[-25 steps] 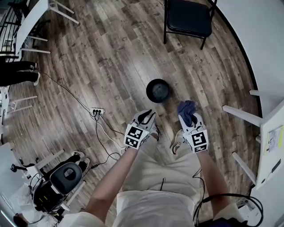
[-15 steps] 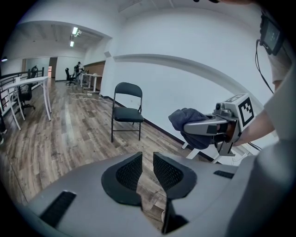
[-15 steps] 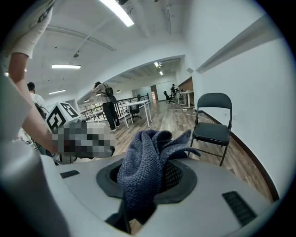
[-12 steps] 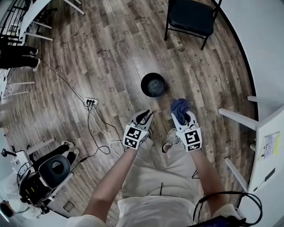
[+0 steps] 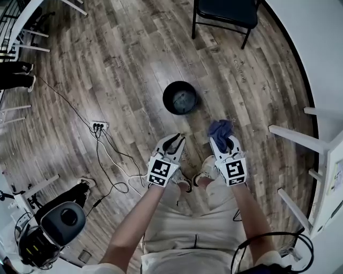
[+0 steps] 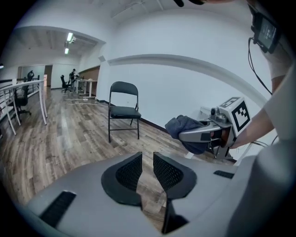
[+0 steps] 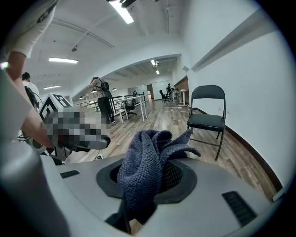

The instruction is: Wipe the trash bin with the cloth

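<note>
The black round trash bin [image 5: 179, 97] stands upright on the wood floor, ahead of both grippers. My left gripper [image 5: 174, 141] hangs short of the bin, a little to its left. Its jaws are a narrow gap apart with nothing between them [image 6: 147, 159]. My right gripper [image 5: 222, 138] is beside it on the right, shut on a dark blue cloth [image 5: 220, 128]. The cloth bunches up out of the jaws in the right gripper view [image 7: 147, 159]. The left gripper view also shows the cloth [image 6: 184, 127]. Neither gripper touches the bin.
A black folding chair [image 5: 225, 13] stands beyond the bin near the white wall. A power strip [image 5: 98, 127] with cables lies on the floor at the left. White table legs [image 5: 297, 138] stand at the right. A grey and black device [image 5: 61, 219] sits at lower left. My shoes [image 5: 206, 171] are below the grippers.
Both grippers have sunk toward the floor side by side. The cloth stays in the right gripper. The bin has not moved on the floor.
</note>
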{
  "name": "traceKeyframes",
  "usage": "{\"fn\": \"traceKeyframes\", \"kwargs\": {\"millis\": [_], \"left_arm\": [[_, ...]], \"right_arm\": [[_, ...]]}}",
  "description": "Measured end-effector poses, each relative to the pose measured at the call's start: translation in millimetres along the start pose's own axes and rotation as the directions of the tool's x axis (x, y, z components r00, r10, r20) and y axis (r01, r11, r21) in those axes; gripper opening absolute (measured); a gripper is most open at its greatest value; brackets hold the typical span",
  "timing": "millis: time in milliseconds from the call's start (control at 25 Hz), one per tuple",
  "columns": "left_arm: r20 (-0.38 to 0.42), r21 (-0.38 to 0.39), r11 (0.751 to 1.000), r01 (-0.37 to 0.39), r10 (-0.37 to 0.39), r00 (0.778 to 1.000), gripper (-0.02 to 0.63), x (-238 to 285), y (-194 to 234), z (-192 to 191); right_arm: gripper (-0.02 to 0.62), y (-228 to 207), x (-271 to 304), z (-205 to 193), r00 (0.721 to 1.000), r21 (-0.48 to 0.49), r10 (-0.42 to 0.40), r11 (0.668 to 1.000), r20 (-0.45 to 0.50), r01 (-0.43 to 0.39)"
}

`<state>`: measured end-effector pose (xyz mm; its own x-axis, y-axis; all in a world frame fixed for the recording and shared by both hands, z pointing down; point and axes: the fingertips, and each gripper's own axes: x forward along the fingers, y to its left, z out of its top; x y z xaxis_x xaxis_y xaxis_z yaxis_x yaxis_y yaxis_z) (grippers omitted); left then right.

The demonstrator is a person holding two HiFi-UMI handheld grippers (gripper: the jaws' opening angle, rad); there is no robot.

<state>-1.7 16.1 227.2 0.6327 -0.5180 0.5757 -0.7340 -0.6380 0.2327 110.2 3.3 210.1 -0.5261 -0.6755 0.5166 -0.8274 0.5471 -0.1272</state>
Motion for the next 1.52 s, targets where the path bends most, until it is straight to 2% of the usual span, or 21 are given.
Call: {"fn": "traceKeyframes", "kwargs": {"millis": [120,320,560,680,840,960,1200,1400,1520], "left_arm": [[0.008,0.055,0.998,-0.013,0.012,1.000,0.071,15.2,16.4,-30.0],[0.044,0.093,0.995,-0.031,0.027,0.999,0.071,46.3,39.7,-73.5],[0.089,0.113,0.994,-0.002,-0.008,0.996,0.071,103.5,54.1,-128.3],[0.099,0.153,0.988,0.015,-0.030,0.995,0.071,126.6,54.7,-150.2],[0.089,0.244,0.969,0.031,-0.055,0.995,0.072,154.1,57.7,-172.9],[0.086,0.292,0.956,0.025,-0.052,0.995,0.072,167.5,64.3,-193.1],[-0.039,0.371,0.924,0.099,-0.091,0.995,0.111,207.2,74.1,-223.9],[-0.063,0.369,0.926,0.076,-0.057,0.996,0.114,222.8,90.3,-224.2],[-0.096,0.389,0.918,0.078,-0.044,0.994,0.114,231.1,96.8,-232.2]], "right_arm": [[0.106,8.5,26.7,-36.3,1.000,-0.005,0.016,1.000,0.006,-0.016],[0.106,15.9,72.8,-90.7,0.998,-0.037,0.062,0.997,0.004,-0.062],[0.106,-1.5,140.2,-167.2,0.998,-0.061,0.069,0.996,-0.012,-0.070],[0.106,-9.5,168.3,-202.2,0.998,-0.047,0.056,0.997,-0.035,-0.058],[0.106,-4.9,192.0,-205.1,0.994,-0.099,0.080,0.991,-0.069,-0.086],[0.106,-5.7,206.9,-219.4,0.991,-0.106,0.064,0.991,-0.118,-0.076],[0.106,-23.9,220.4,-231.9,0.986,0.025,0.043,0.999,-0.161,-0.039],[0.106,13.7,208.2,-259.1,0.967,0.108,0.143,0.987,-0.211,-0.122],[0.106,37.0,204.7,-265.0,0.955,-0.011,0.199,0.978,-0.222,-0.206]]}}
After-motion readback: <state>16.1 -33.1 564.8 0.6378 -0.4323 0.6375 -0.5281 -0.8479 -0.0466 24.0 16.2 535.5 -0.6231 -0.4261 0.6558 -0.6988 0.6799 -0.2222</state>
